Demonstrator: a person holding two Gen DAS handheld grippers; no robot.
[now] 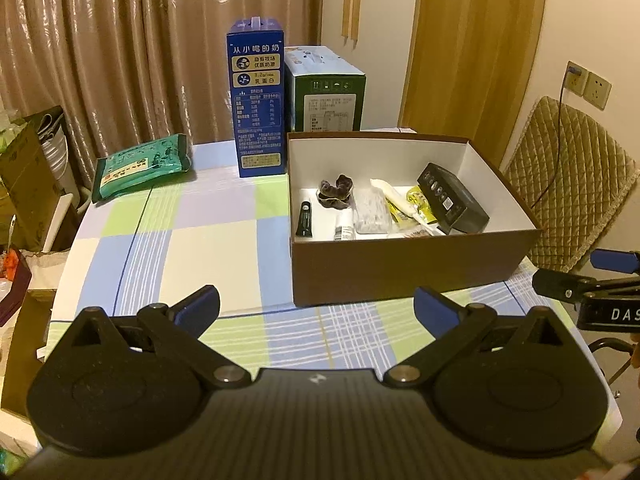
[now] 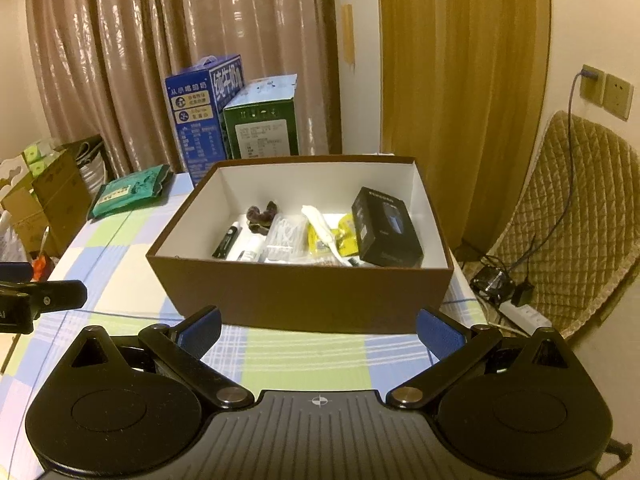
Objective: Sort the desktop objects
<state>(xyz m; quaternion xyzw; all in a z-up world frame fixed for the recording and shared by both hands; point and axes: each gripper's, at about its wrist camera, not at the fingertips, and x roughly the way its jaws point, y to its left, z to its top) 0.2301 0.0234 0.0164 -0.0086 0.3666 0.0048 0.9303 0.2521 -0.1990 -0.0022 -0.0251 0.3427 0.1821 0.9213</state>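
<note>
Our left gripper (image 1: 316,308) and right gripper (image 2: 319,328) hover spread wide, empty, before the box (image 2: 304,300); in it lie a black carton (image 2: 386,228), tubes (image 2: 228,242), packets (image 2: 286,236) and a scrunchie (image 2: 260,216).

Tan curtains (image 1: 120,40) hang at twelve o'clock behind the checked tablecloth (image 1: 180,248); a quilted chair (image 1: 568,184) stands at three, wall sockets (image 1: 588,84) above it, and cardboard cartons (image 1: 24,184) are stacked at nine
</note>
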